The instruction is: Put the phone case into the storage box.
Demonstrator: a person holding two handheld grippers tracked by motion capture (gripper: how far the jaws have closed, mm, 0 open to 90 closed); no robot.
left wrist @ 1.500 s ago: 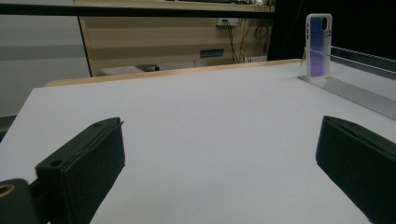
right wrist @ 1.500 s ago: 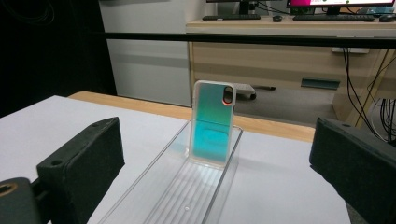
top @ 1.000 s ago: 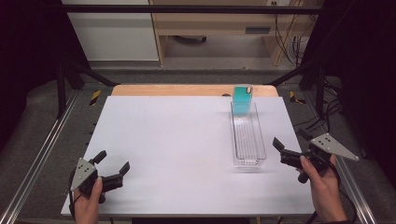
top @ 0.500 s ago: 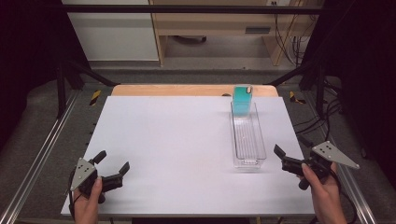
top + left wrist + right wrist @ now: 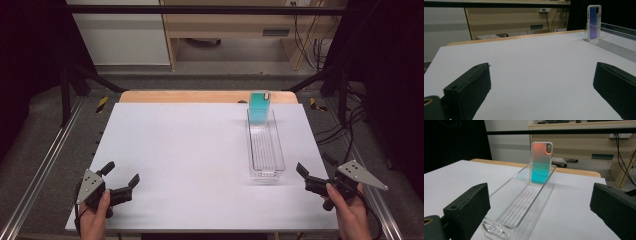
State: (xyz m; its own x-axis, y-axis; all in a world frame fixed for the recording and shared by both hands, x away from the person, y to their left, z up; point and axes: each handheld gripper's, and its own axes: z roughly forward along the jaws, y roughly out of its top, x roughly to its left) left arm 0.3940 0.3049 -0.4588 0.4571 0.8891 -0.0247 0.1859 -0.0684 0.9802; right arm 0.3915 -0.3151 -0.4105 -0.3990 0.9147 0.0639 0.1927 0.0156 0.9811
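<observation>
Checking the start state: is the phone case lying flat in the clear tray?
No, the phone case stands upright at the far end of the clear tray, leaning against its end wall.

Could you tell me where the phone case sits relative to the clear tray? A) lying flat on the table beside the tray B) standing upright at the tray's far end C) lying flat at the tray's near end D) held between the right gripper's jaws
B: the phone case stands upright, leaning on the far end wall of the clear tray, away from both open grippers.
</observation>
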